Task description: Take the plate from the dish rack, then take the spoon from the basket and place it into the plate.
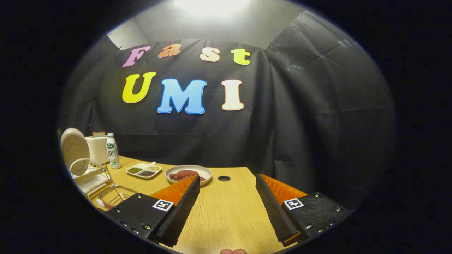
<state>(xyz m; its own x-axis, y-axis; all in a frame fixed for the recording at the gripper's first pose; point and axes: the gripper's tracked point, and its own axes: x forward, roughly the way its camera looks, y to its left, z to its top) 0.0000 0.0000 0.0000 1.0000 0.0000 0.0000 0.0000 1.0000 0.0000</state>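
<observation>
A cream plate (73, 150) stands on edge in the white dish rack (91, 174), far to the left of my fingers. Below the rack, a wire basket (118, 194) holds a spoon (102, 203) whose bowl peeks out beside my left finger. My gripper (227, 183) hangs above the wooden table (229, 215), open wide, with nothing between the fingers. Plate, rack and basket all lie off to its left.
Beyond the left finger sits a bowl (189, 174) with reddish food. Further left are a divided dish (144, 170) of beans, a bottle (112, 151) and a white box (97, 148). A round cable hole (224, 178) is in the table.
</observation>
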